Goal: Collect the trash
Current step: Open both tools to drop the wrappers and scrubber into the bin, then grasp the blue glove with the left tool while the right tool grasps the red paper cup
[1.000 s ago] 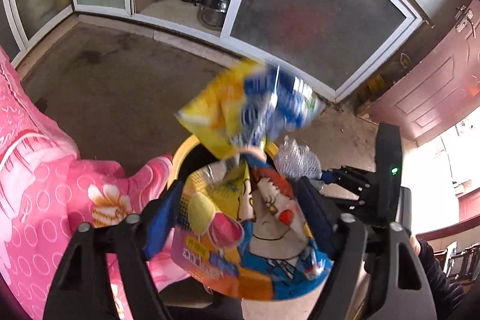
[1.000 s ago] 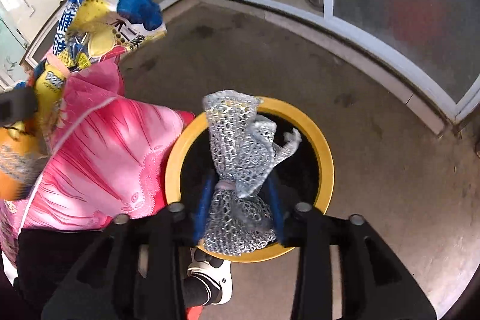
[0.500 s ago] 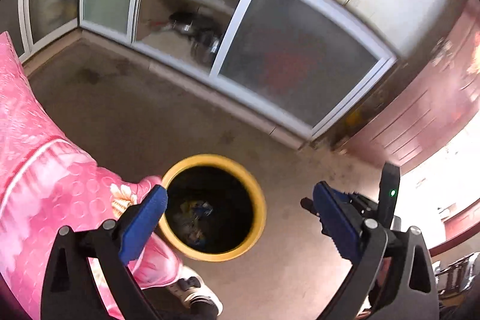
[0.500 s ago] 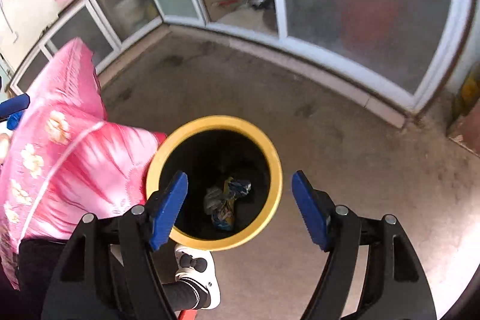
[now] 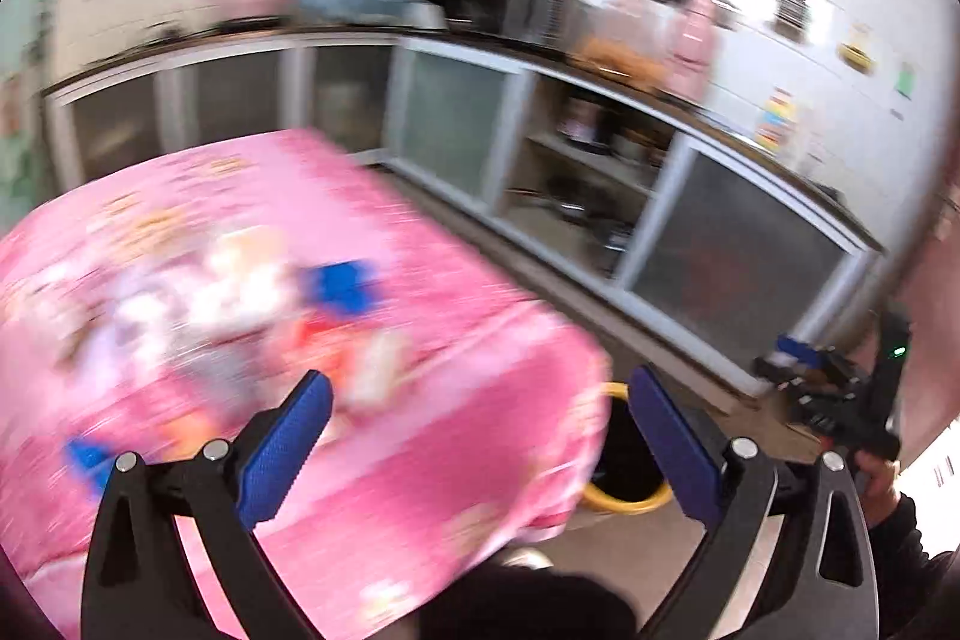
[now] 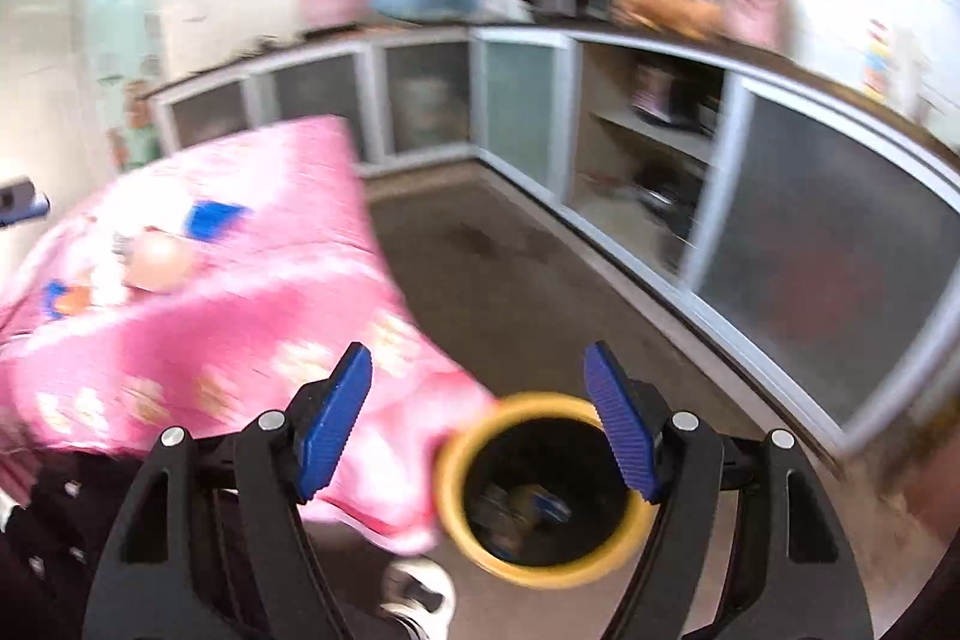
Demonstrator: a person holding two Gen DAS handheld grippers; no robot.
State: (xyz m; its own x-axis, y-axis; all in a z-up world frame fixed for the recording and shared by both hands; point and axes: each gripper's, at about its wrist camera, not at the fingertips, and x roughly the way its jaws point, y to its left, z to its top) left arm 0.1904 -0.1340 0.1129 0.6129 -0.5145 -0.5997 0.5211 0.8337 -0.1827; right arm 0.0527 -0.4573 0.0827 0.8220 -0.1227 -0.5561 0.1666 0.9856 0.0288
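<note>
Left gripper (image 5: 480,436) jaws wide apart, just been opening, nothing between; remaining trash (image 5: 240,304) lies ahead-left on the pink tablecloth (image 5: 456,460), blurred, axis unclear. Right gripper (image 6: 477,424) also apart, empty, over the bin (image 6: 540,574) w/ wrappers inside. Left is nearer.

The yellow-rimmed trash bin (image 6: 543,490) stands upright on the floor, mouth open, tucked right against the hanging edge of the pink tablecloth (image 6: 198,334). Down in its dark inside lie crumpled wrappers (image 6: 519,511), blue and yellow, too blurred to read. Up on the pink table top more litter (image 5: 240,304) is strewn about: white and pale crumpled pieces, a blue packet (image 5: 345,283), something red and orange beside it, all smeared by motion, so shapes stay unclear.
</note>
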